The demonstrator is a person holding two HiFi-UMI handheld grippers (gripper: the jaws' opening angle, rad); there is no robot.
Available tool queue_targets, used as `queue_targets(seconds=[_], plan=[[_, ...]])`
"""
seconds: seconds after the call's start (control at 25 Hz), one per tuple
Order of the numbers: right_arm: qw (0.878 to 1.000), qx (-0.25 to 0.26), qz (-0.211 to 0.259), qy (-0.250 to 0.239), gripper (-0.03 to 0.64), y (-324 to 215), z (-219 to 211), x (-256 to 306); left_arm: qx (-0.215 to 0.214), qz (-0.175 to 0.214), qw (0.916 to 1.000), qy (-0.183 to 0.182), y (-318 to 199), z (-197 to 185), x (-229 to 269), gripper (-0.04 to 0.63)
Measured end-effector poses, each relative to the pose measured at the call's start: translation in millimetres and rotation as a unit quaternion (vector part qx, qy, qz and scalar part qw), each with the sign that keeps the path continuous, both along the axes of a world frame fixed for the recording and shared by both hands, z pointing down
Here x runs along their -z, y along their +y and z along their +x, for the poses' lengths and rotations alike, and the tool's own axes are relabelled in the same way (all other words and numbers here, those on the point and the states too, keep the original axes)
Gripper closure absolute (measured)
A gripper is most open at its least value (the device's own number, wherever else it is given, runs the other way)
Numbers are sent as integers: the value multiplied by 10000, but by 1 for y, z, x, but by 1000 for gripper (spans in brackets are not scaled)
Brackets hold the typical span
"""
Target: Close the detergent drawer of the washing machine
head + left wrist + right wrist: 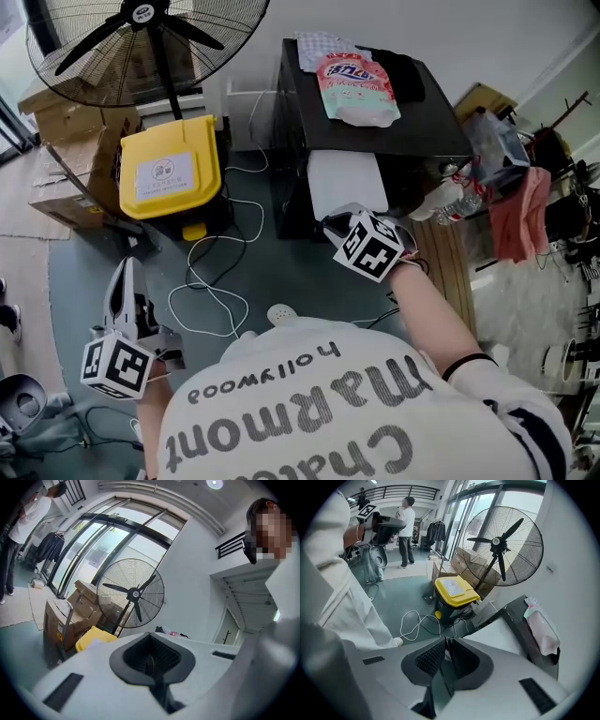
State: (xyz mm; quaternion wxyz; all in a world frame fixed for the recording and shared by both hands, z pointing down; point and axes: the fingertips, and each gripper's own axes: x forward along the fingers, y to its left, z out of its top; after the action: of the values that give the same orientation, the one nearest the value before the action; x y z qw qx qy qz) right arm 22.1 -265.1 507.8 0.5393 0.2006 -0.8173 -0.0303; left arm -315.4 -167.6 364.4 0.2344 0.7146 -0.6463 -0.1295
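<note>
**Desk:** Where is the drawer?

**Me:** The white detergent drawer (pixel 347 180) sticks out of the front of the black box-shaped washing machine (pixel 422 127), so it is not closed. A pink soft detergent pouch (pixel 357 89) lies flat on the machine's top.

**Desk:** And your right tongs?

**Me:** The right gripper (pixel 336 221) points steeply down at the drawer's near edge. In its own view the tongs (pixel 446 645) are drawn together to a thin slit with nothing between them, and the white drawer face (pixel 499 637) lies just beyond. From the head view I cannot tell whether the tips touch the drawer or sit just off it.

**Desk:** Left side?

**Me:** The left gripper (pixel 126 272) is low at my left, well apart from the machine and roughly level. Its tongs (pixel 151 657) are pressed together and empty. It faces the big black round floor fan (pixel 134 594). The yellow-lidded bin (pixel 170 169) stands beside the machine, and a white cable (pixel 214 281) loops over the floor between.
</note>
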Motion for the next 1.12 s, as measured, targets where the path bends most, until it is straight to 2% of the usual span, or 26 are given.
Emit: queue_targets(seconds=[1.12], plan=[[9997, -60, 173, -148, 548, -76, -5, 9, 422, -126, 9989, -170, -19, -12, 7, 588]])
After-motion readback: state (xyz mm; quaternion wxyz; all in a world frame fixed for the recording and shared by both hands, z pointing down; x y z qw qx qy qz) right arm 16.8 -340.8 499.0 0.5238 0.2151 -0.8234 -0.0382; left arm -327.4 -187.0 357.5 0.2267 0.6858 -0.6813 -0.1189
